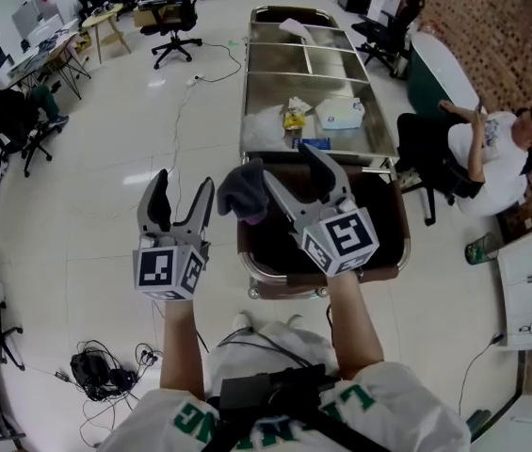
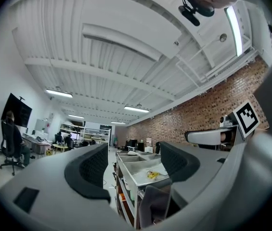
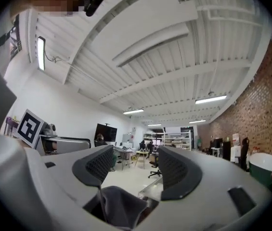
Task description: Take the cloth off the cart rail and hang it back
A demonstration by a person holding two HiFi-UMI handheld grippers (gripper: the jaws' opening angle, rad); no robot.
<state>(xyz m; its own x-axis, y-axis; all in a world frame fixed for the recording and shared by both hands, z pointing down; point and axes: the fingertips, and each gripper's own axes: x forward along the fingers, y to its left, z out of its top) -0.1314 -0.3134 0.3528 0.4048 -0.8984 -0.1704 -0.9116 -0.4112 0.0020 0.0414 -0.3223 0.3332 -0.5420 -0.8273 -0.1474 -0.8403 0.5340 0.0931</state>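
Observation:
A dark grey cloth [image 1: 243, 191] hangs bunched over the left finger of my right gripper [image 1: 291, 168], above the near end of the steel cart [image 1: 247, 92]. In the right gripper view the cloth [image 3: 121, 206] droops below the left jaw. The gap between the pads of the right gripper [image 3: 135, 158] holds nothing, and the jaws stand wide. My left gripper [image 1: 181, 196] is open and empty, level with the right one and to the left of the cloth. From the left gripper [image 2: 133, 162] the cloth [image 2: 152, 203] shows hanging in front of the cart [image 2: 140, 170].
The cart's near end holds a dark-lined bin [image 1: 383, 224]. Its trays carry a white tissue pack [image 1: 341, 113], a yellow item [image 1: 294, 118] and a plastic bag [image 1: 264, 121]. A seated person [image 1: 491, 158] is right of the cart. Cables [image 1: 105, 370] lie on the floor at left.

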